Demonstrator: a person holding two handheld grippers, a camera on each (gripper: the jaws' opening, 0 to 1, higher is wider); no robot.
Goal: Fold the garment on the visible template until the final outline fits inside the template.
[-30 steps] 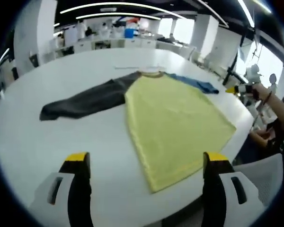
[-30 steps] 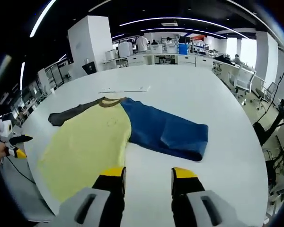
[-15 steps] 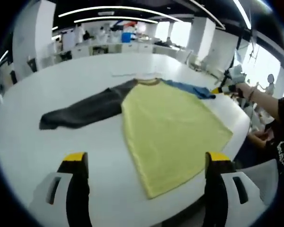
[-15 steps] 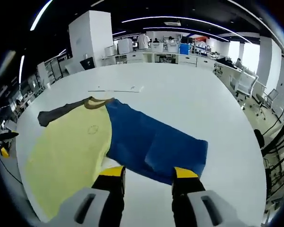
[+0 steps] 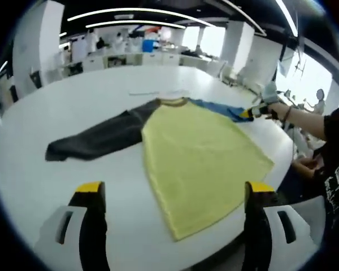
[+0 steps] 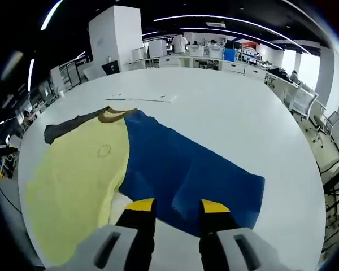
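**On the white tabletop, a shirt waits and a sleeve could slip**

On the white tabletop (image 5: 56, 186) the shirt (image 5: 200, 158) lies flat, with its yellow body in the middle. Its grey sleeve (image 5: 96, 138) stretches out one way and its blue sleeve (image 6: 186, 169) the other way. I cannot make out a template outline around it.

The right claw (image 6: 172, 210) hangs just over the blue sleeve's edge, its jaws a small way apart and holding nothing. If it bites too little cloth, the sleeve may slip out and flop back. If it bites too deep, it may drag the yellow body crooked.

The left claw (image 5: 172, 192) is wide and empty, near the shirt's bottom hem. That hem lies close to the tabletop's edge, so a hard pull could slide the shirt off.
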